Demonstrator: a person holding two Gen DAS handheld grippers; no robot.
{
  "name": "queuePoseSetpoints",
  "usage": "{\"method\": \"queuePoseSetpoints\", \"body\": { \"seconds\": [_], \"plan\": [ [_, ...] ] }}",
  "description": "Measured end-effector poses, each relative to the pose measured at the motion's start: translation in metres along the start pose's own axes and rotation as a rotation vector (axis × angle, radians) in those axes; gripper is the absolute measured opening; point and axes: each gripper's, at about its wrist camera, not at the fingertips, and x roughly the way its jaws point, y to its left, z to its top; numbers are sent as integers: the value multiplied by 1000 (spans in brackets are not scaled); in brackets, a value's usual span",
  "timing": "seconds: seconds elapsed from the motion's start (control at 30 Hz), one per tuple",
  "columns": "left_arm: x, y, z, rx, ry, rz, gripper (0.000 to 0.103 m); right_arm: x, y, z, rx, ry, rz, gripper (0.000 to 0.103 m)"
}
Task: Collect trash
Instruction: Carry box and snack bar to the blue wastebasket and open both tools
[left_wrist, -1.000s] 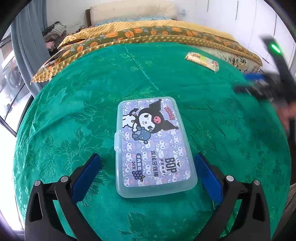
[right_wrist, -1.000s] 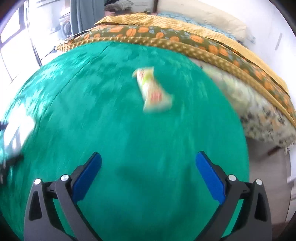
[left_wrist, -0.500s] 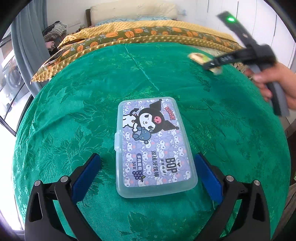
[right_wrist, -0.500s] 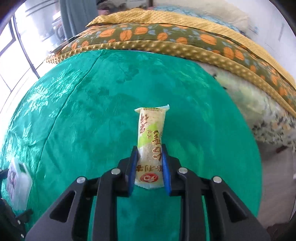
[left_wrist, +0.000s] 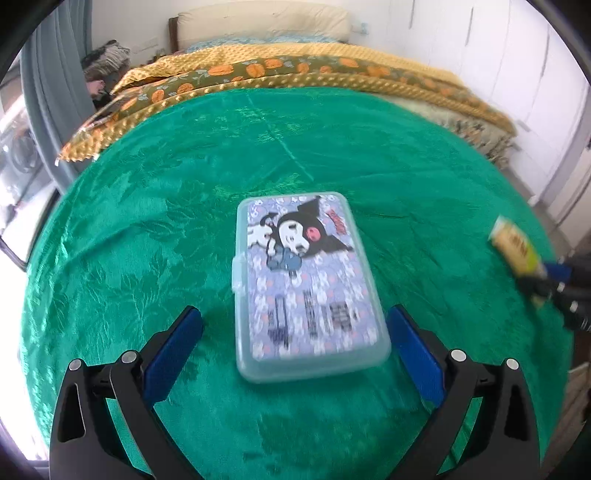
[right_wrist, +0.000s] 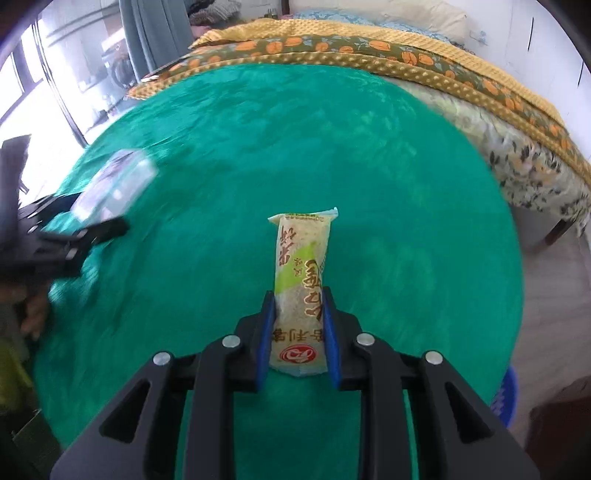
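Note:
A yellow-green snack packet (right_wrist: 303, 258) sticks out forward from my right gripper (right_wrist: 299, 295). Its blue pads press on the packet's lower half, and the jaws are opening slightly with the packet still between them. It hangs just above the green cloth (right_wrist: 406, 221). In the left wrist view the same packet (left_wrist: 513, 247) and right gripper (left_wrist: 546, 277) show blurred at the right edge. My left gripper (left_wrist: 293, 313) stands open, with its fingers on either side of a clear plastic floss-pick box (left_wrist: 303, 273) with a cartoon lid, not touching it. The box (right_wrist: 114, 184) lies left of the packet.
The green cloth covers the foot of a bed. A yellow and orange-patterned quilt (left_wrist: 295, 74) and a pillow (left_wrist: 266, 22) lie behind it. A blue basket (right_wrist: 506, 395) stands on the floor at the right. There are white wardrobe doors on the right and a window and curtain on the left.
My right gripper went from wide open to shut on the snack packet at the far side of the cloth, then carried it nearer and to the right. The left gripper has hardly moved.

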Motion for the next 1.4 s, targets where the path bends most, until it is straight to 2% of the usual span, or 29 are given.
{"method": "queuePoseSetpoints", "body": {
  "seconds": [0.03,0.07,0.13,0.3,0.4,0.5,0.53,0.6,0.67,0.7,0.73,0.77,0.83,0.93,1.1,1.23,1.33,1.4],
  "plan": [
    [-4,3,-3,-4,-6,-25,99,-2,2,-4,0,-1,8,33],
    [-8,7,-8,-12,-8,-57,99,-5,3,-9,2,-2,14,52],
    [-14,11,-11,-23,-2,-85,99,-11,2,-13,16,-9,37,73],
    [-12,7,2,-37,36,-106,99,-19,-10,1,33,-16,45,74],
    [-4,-2,16,2,63,-62,99,-17,-10,14,29,10,84,74],
    [7,-5,27,34,92,1,99,-9,-4,24,-7,63,91,72],
    [10,-4,30,35,104,6,98,-3,-2,27,-20,93,77,64],
    [15,-2,34,38,119,19,91,5,-3,30,-10,121,65,57],
    [18,-2,36,42,134,20,79,12,-5,30,3,145,81,27],
    [19,-1,35,43,137,16,77,14,-6,29,6,156,87,22],
    [18,-2,35,50,133,15,69,13,-8,27,16,149,94,20],
    [17,-5,35,63,128,14,64,11,-10,27,26,138,104,19],
    [13,-8,34,71,119,9,62,-2,-16,21,55,98,129,19],
    [3,-21,31,77,96,-37,62,-25,-28,10,104,36,170,19],
    [-20,-84,27,167,55,-153,62,-67,-76,-24,242,-50,188,19],
    [-35,-157,19,273,35,-267,62,-104,-143,-75,372,-103,70,19],
    [-43,-231,7,364,44,-378,62,-120,-192,-117,453,-100,-55,19],
    [-44,-272,-2,408,57,-435,62,-124,-218,-139,508,-98,-102,19]
  ]
}}
